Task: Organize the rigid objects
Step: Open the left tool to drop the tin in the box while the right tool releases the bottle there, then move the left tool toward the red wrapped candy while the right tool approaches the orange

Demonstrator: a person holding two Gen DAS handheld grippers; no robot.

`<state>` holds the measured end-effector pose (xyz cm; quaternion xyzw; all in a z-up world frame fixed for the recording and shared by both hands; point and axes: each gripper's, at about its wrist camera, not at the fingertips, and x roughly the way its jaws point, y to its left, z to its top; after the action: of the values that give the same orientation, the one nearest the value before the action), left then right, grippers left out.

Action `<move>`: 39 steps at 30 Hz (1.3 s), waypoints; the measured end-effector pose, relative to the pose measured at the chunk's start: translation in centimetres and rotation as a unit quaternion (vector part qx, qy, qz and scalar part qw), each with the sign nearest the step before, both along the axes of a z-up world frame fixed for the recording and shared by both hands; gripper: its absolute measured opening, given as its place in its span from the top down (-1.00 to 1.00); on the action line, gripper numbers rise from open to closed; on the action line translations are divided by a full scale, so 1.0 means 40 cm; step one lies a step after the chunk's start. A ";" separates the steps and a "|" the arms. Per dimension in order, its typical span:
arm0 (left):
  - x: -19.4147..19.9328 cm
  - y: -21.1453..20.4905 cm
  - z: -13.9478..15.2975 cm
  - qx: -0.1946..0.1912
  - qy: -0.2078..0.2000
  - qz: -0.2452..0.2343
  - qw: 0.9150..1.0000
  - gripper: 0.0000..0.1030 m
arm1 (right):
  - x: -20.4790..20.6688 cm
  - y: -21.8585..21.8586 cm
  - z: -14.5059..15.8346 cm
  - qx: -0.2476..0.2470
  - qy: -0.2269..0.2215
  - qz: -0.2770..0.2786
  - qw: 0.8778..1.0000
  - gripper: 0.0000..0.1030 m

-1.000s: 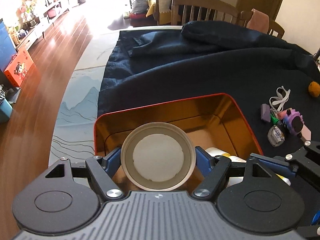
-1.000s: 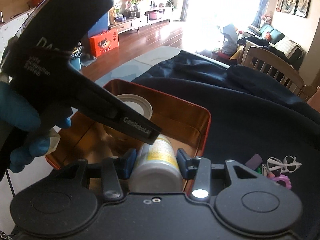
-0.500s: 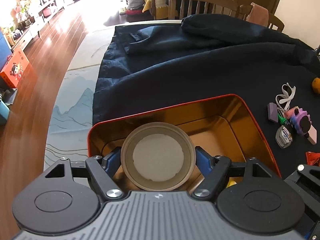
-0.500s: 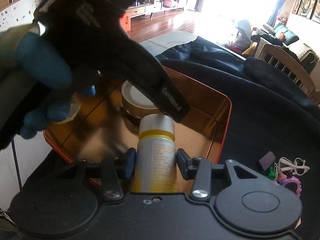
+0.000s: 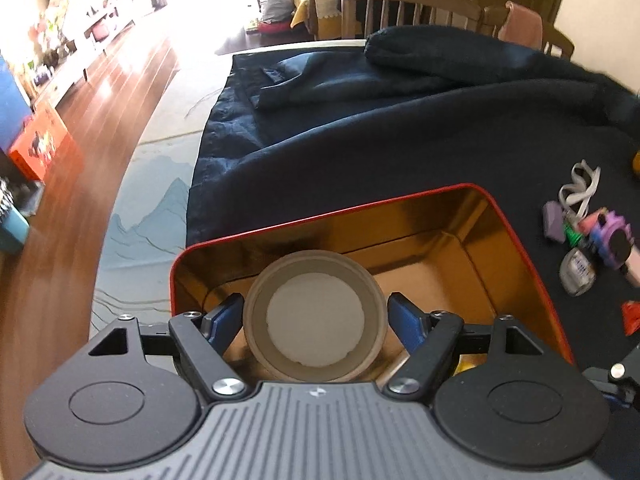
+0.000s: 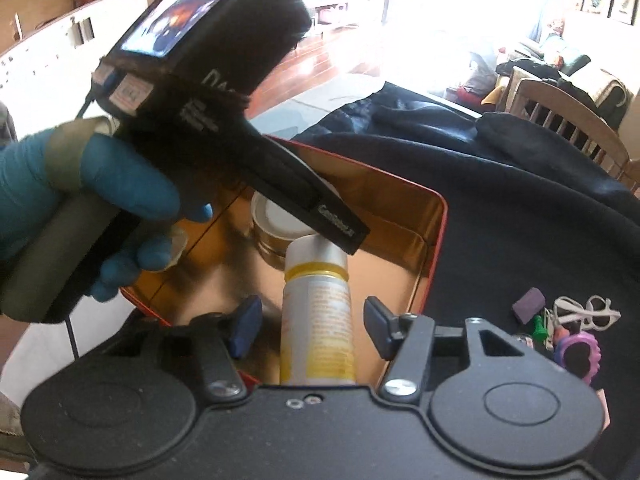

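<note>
A red tin box (image 5: 340, 210) with a gold inside sits on the dark blue cloth. My left gripper (image 5: 316, 314) is shut on a round jar with a white lid (image 5: 316, 320), holding it inside the box near its left wall. In the right wrist view a silver spray bottle with a yellow band (image 6: 316, 312) lies on the floor of the box (image 6: 400, 186). My right gripper (image 6: 312, 324) is opening around it, and both blue pads stand apart from the bottle. A blue-gloved hand (image 6: 120, 188) holds the left gripper, one of its fingers (image 6: 336, 230) reaching over the jar (image 6: 276, 220).
Small items lie on the cloth right of the box: a purple block (image 5: 554, 220), a white strap (image 5: 580, 188), a purple toy (image 5: 612, 236) and a clear round case (image 5: 578, 272). Wooden chairs (image 5: 412, 8) stand behind the table. The table's left edge drops to a wood floor.
The right gripper's pads have spread off the spray bottle, which now lies free in the box. The left gripper still holds the round jar in about the same place.
</note>
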<state>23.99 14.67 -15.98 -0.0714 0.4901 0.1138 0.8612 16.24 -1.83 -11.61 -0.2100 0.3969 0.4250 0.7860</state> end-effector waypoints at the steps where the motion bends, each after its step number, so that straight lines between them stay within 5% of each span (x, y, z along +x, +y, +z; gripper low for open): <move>1: -0.003 0.002 0.002 -0.003 -0.001 0.005 1.000 -0.52 | -0.001 -0.009 0.007 0.004 0.002 -0.005 1.000 -0.11; 13: -0.110 -0.027 0.092 -0.017 -0.049 0.027 0.998 -0.53 | -0.006 -0.120 0.102 0.055 0.005 -0.050 0.997 -0.25; 31: -0.249 -0.206 0.257 -0.014 -0.127 0.012 0.992 -0.54 | -0.005 -0.356 0.199 0.123 0.002 -0.110 0.986 -0.50; 39: -0.258 -0.297 0.288 -0.001 -0.148 0.020 0.989 -0.65 | 0.041 -0.495 0.214 0.138 -0.013 -0.147 0.979 -0.78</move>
<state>13.68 2.80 -4.48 -0.0978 0.3558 0.1185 0.9218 17.87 -21.62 -3.07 -0.0448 0.3508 0.3524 0.8665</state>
